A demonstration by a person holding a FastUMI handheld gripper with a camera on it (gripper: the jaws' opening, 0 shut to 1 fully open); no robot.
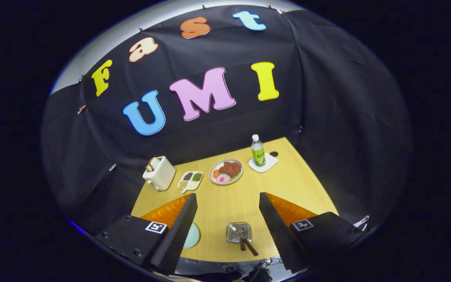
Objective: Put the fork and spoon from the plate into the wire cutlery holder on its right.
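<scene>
My gripper (228, 196) hangs high above the wooden table (225, 203), its fingers wide open with nothing between them. Far below, between the fingers, stands the wire cutlery holder (238, 232) near the table's front edge. Two dark handles (249, 246) lean out of it toward me; their heads sit inside the wire and I cannot tell fork from spoon. To the holder's left lies a pale green plate (192, 236), mostly hidden behind the left finger. The part of the plate that shows is bare.
Along the back of the table stand a white toaster (159, 173), a small divided dish (190, 181), a plate of food (226, 171) and a green-labelled bottle (257, 151) on a white coaster (263, 163). Black cloth walls close the booth.
</scene>
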